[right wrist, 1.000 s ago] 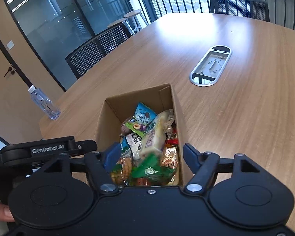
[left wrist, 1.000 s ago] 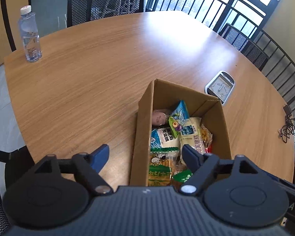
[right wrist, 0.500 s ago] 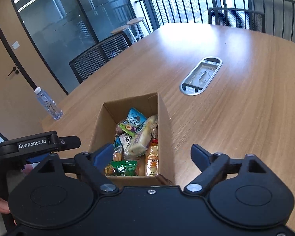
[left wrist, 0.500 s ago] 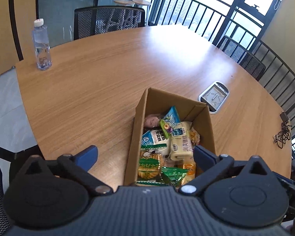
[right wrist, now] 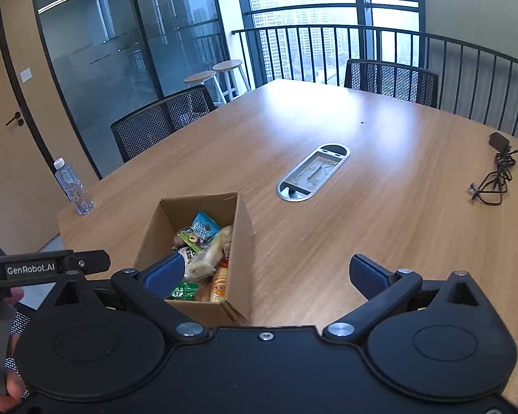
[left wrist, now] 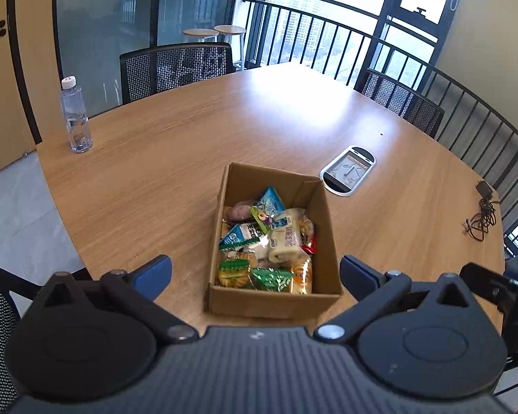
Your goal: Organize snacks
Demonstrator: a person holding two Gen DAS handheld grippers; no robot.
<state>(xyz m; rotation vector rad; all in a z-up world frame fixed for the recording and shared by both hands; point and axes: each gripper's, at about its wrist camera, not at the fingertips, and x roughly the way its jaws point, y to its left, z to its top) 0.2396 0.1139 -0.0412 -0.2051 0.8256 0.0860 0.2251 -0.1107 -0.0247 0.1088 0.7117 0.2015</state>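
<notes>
An open cardboard box [left wrist: 324,214] stands near the front edge of the wooden table [left wrist: 176,158], filled with several snack packets [left wrist: 269,241]. It also shows in the right wrist view [right wrist: 241,241], with the packets [right wrist: 203,241] inside. My left gripper [left wrist: 255,272] is open and empty, held above and in front of the box. My right gripper [right wrist: 267,272] is open and empty, above the box's right side. Both are clear of the box.
A water bottle [left wrist: 75,117] stands at the table's left edge. A cable hatch [left wrist: 348,169] is set in the table beyond the box. A black charger cable [right wrist: 493,176] lies at the far right. Mesh chairs [left wrist: 176,69] surround the table.
Both grippers have pulled back and up from the box, so it looks smaller and farther off. Both have opened wider. The box and snacks have not moved.
</notes>
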